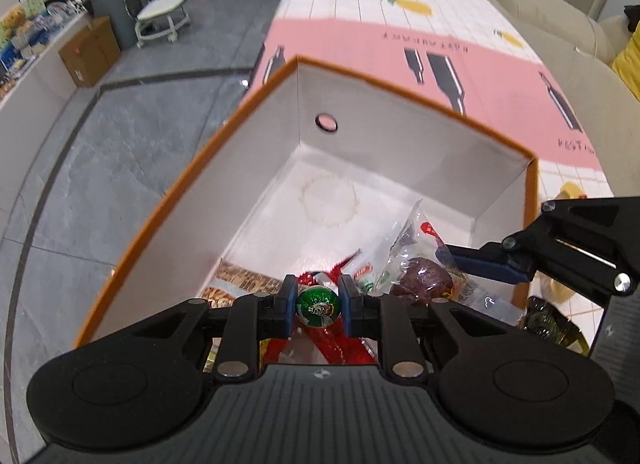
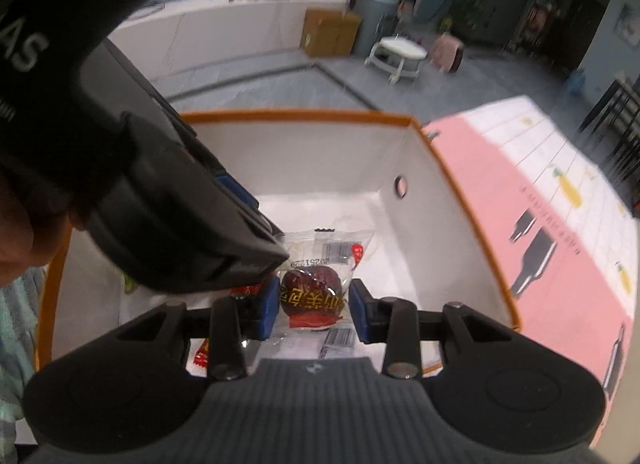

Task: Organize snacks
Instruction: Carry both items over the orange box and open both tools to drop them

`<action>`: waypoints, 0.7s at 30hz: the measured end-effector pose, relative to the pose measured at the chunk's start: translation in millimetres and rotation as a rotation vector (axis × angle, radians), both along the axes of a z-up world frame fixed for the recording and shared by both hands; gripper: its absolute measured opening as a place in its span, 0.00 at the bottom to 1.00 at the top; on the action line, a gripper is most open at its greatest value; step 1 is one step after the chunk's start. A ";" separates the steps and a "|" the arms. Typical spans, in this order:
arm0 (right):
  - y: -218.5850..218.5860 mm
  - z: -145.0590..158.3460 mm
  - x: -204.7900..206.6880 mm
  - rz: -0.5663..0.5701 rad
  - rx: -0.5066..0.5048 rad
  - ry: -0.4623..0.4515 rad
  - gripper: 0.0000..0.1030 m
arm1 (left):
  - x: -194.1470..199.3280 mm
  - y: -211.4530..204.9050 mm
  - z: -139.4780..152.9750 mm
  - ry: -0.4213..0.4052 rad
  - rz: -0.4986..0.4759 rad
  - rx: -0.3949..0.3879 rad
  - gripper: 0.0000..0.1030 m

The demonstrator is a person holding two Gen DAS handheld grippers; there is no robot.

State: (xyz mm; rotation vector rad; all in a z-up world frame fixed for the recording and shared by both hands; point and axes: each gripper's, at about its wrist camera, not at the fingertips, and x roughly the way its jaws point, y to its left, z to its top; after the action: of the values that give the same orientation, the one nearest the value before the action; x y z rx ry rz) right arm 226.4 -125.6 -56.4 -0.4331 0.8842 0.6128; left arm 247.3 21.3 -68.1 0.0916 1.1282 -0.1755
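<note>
An orange-rimmed box with white walls (image 1: pixel 400 136) stands on the table; it also shows in the right wrist view (image 2: pixel 424 200). My left gripper (image 1: pixel 318 306) is shut on a round green-wrapped candy (image 1: pixel 318 307) and holds it over the box. My right gripper (image 2: pixel 314 306) holds a clear packet with a dark red date (image 2: pixel 314 288) between its blue pads, over the box; the same packet shows in the left wrist view (image 1: pixel 420 280). Red wrappers (image 1: pixel 332 340) and a biscuit pack (image 1: pixel 240 280) lie in the box.
The table carries a pink and white tiled cloth (image 1: pixel 400 44). A dark shiny packet (image 1: pixel 552 324) lies outside the box at right. A beige sofa (image 1: pixel 560 24) runs along the table's far side. The left gripper's body (image 2: pixel 120 144) fills the upper left of the right wrist view.
</note>
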 end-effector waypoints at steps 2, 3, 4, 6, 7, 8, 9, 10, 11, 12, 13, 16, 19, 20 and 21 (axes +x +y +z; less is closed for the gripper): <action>1.1 -1.9 6.2 -0.002 -0.007 0.028 0.33 | 1.7 1.1 -2.9 0.006 -0.006 0.003 0.22; 2.0 -3.3 9.6 -0.002 -0.013 0.041 0.33 | 2.5 1.5 -3.4 0.006 -0.009 0.002 0.22; 2.4 -4.9 12.5 -0.003 -0.014 0.059 0.33 | 3.7 1.2 -3.4 0.006 -0.011 -0.001 0.22; 3.8 -10.0 17.3 -0.009 -0.014 0.093 0.33 | 6.6 1.0 -3.8 -0.004 -0.018 -0.007 0.22; 4.1 -11.8 17.6 -0.010 -0.015 0.101 0.33 | 8.3 -0.6 -4.1 -0.010 -0.023 -0.007 0.22; 4.6 -14.1 19.2 -0.013 -0.018 0.108 0.33 | 9.2 -1.7 -4.2 -0.015 -0.027 -0.005 0.22; 5.2 -16.3 18.5 -0.015 -0.025 0.113 0.33 | 12.2 -3.8 -4.4 -0.019 -0.031 -0.004 0.22; 5.6 -18.8 18.7 -0.015 -0.034 0.116 0.33 | 14.0 -5.0 -4.7 -0.023 -0.034 -0.004 0.22; 5.1 -21.4 18.4 -0.016 -0.038 0.119 0.33 | 15.7 -5.7 -4.9 -0.028 -0.033 -0.005 0.22; 5.2 -23.0 20.6 -0.021 -0.038 0.127 0.33 | 17.9 -6.7 -5.4 -0.034 -0.033 -0.005 0.22; 5.7 -25.4 20.2 -0.025 -0.042 0.131 0.34 | 20.0 -7.6 -6.1 -0.038 -0.032 -0.006 0.22; 1.4 -29.2 23.4 -0.040 -0.050 0.136 0.34 | 25.7 -9.3 -7.8 -0.043 -0.028 -0.015 0.23; 4.8 -31.1 33.6 -0.058 -0.049 0.138 0.35 | 28.7 -10.2 -7.8 -0.042 -0.033 -0.015 0.23; 3.1 -30.6 33.8 -0.062 -0.048 0.136 0.35 | 29.4 -10.2 -7.8 -0.039 -0.034 -0.019 0.23; 1.6 -29.3 33.0 -0.066 -0.045 0.135 0.35 | 29.6 -10.3 -7.7 -0.034 -0.035 -0.026 0.24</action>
State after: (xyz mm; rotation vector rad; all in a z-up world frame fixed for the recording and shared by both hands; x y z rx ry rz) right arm 259.4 -124.0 -85.7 -0.4049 1.0385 0.5668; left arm 276.9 11.0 -75.7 0.0907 1.0909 -0.2186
